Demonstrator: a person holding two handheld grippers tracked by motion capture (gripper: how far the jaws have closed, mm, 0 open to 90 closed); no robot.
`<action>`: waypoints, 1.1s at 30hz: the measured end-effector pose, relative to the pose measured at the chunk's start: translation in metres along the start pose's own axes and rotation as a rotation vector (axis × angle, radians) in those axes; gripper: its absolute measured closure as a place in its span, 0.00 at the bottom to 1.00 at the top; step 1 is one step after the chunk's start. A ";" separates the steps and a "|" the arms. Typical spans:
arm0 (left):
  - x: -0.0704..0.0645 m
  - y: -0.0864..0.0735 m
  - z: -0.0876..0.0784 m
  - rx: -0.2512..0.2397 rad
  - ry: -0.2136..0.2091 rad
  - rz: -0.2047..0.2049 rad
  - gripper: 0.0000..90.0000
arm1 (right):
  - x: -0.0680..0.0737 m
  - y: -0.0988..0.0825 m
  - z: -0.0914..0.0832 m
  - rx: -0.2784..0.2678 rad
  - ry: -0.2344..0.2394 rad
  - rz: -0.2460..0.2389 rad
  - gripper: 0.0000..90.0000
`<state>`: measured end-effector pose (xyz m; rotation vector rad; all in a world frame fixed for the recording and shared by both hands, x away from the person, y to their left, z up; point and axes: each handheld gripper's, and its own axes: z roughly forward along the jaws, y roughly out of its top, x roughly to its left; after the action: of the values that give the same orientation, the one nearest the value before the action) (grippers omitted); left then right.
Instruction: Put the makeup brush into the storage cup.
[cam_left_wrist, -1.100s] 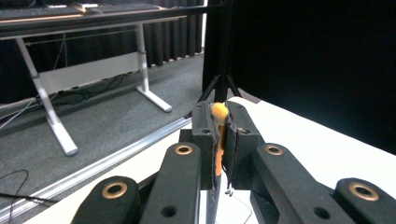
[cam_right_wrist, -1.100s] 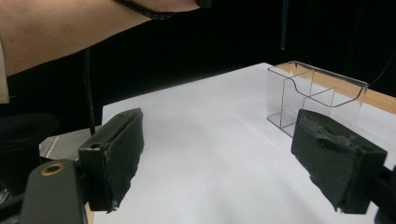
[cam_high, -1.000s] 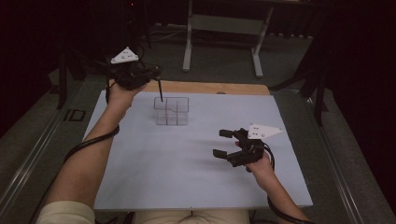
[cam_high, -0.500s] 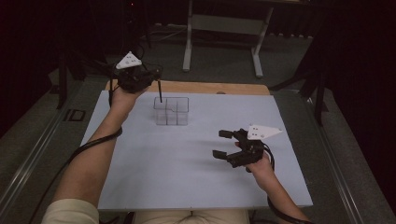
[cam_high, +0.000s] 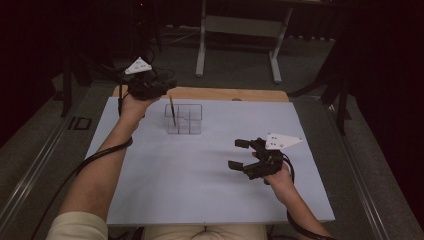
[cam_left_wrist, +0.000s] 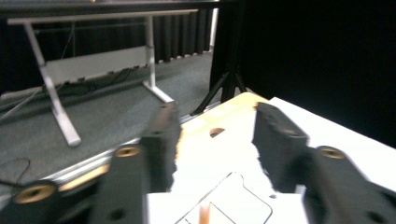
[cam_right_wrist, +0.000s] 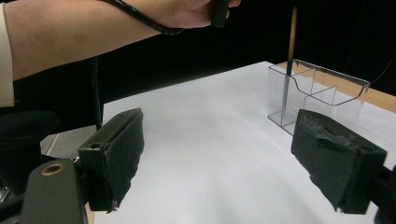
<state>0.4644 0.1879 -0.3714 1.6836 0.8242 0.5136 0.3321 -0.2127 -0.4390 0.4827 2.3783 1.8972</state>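
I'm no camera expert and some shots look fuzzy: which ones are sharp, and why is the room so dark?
High view: dim all round, with the pale table the brightest part and a dark background. Left gripper view: the left claw is soft and smeared, the floor behind it clearer. Right gripper view: the clear organizer and the brush look crisp; the right claw is slightly soft.

Past my white table (cam_high: 200, 190) with its wooden far edge (cam_high: 250, 94), a grey metal stand (cam_high: 240, 30) sits on grey carpet (cam_high: 310, 60), black curtains (cam_left_wrist: 327, 56) behind.
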 end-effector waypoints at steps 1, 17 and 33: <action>0.000 0.000 0.000 -0.003 -0.010 -0.025 0.42 | 0.000 0.000 0.000 0.000 0.000 0.001 0.19; -0.013 0.002 -0.009 0.004 -0.024 -0.030 0.03 | 0.000 0.000 0.000 -0.002 -0.001 0.002 0.19; -0.034 -0.003 -0.044 0.010 -0.073 -0.008 0.03 | 0.000 0.001 0.000 0.001 -0.010 -0.001 0.18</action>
<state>0.4105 0.1917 -0.3596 1.6981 0.7814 0.4405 0.3325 -0.2125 -0.4377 0.4895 2.3726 1.8885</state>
